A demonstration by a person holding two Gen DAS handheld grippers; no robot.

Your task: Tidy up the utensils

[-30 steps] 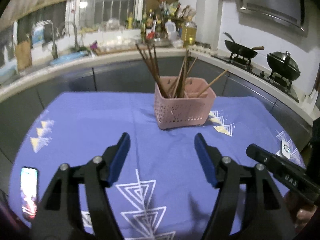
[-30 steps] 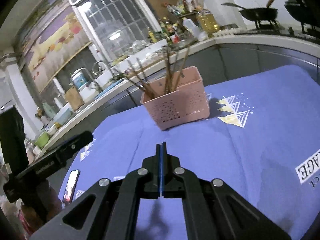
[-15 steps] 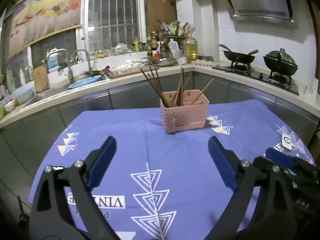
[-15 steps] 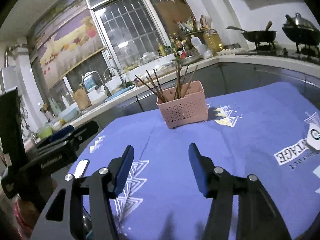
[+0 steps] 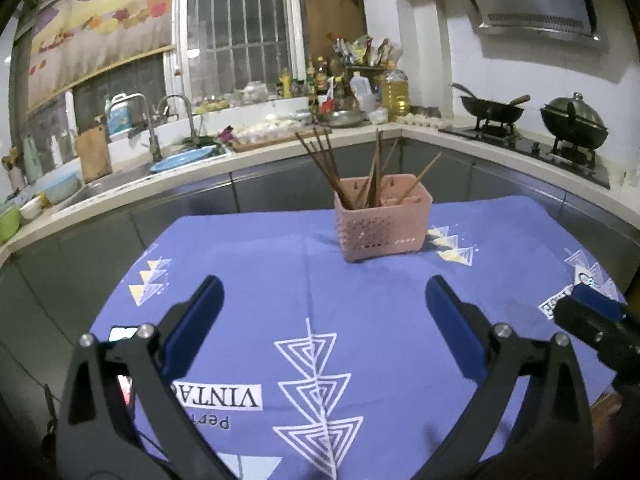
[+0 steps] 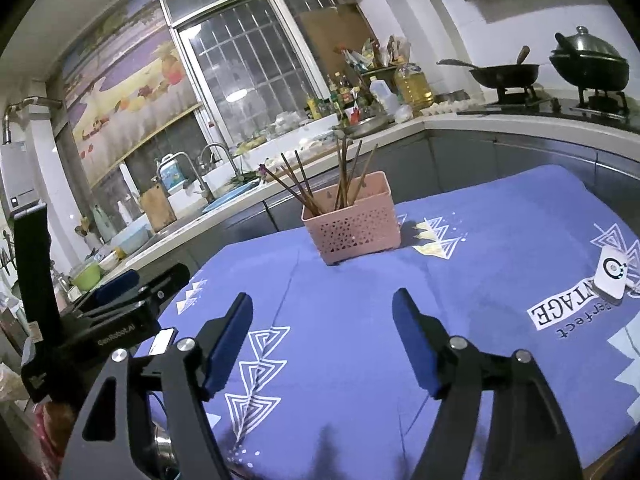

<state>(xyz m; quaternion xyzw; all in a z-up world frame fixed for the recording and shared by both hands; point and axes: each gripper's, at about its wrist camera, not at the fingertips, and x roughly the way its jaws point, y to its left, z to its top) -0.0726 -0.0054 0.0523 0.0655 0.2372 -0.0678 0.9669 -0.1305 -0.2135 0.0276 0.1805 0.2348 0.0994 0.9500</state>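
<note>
Well beyond both grippers' empty, just-opened jaws, pink utensil basket (image 5: 383,220) of chopsticks (image 5: 374,174).

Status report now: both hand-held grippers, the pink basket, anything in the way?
Left hand-held gripper open, empty; right hand-held gripper just opened, empty. Brown wooden chopsticks upright in pink perforated plastic basket. Blue tablecloth between: nothing in the way.

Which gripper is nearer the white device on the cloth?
Right. The right gripper sits just left of the white device; the left gripper is farther left.
</note>
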